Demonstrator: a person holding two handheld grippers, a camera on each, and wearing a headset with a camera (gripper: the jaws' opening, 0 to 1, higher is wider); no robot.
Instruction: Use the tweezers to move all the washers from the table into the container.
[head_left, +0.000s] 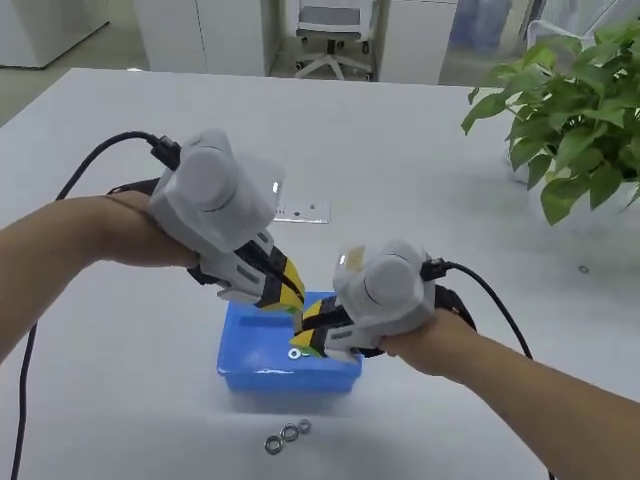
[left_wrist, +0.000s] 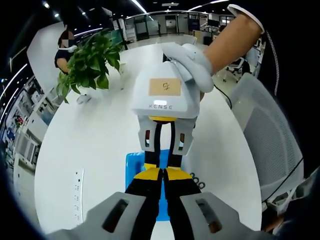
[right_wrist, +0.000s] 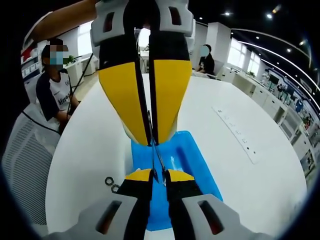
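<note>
The left gripper (head_left: 295, 298) and right gripper (head_left: 303, 343) both clenched the tweezers (right_wrist: 156, 150) over the container (head_left: 250, 368). The washers (head_left: 288, 433) lay at 6 o'clock, and the tweezers' tips were hard to see.

Left tool (head_left: 290, 295), right tool (head_left: 303, 340), tweezers (right_wrist: 156, 155) crowd container (head_left: 250, 352) top; washers (head_left: 287, 433) unobstructed.

Grey left gripper (head_left: 288, 293) and right gripper (head_left: 308, 335) (black-cabled) have yellow-black jaws.
</note>
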